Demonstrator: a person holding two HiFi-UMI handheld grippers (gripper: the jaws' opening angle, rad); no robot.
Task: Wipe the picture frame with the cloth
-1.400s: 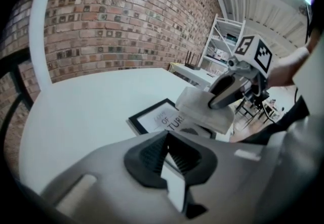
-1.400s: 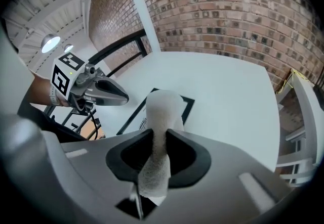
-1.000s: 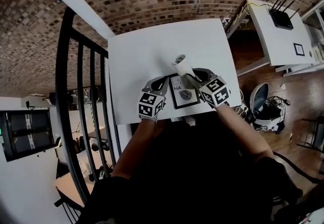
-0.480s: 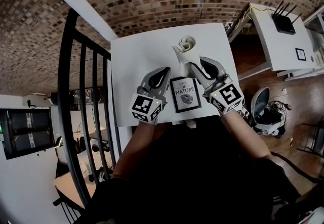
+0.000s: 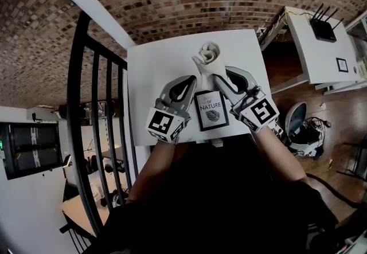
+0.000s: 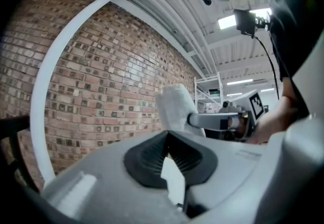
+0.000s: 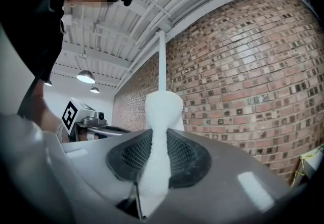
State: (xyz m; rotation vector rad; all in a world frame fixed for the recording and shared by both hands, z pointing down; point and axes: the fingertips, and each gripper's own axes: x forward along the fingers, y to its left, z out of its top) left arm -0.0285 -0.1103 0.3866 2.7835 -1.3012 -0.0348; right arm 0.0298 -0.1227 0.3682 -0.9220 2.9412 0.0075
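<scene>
My right claw (image 7: 160,139) was clamped shut on the rolled white cloth (image 7: 163,102), whose thick end stuck out past the tips. My left claw (image 6: 167,136) had its tips pressed together with nothing between them. The picture frame (image 5: 211,109) lay near the front edge of the white table (image 5: 155,63), between my two claws. I held the cloth just beyond the frame's far end.

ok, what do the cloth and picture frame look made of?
Cloth: white soft textile, fuzzy matte surface, squeezed thin where the right tool pinches it; possibly microfibre. Picture frame: dark matte border, wood or plastic, can't tell; white printed insert, glazing not discernible.
</scene>
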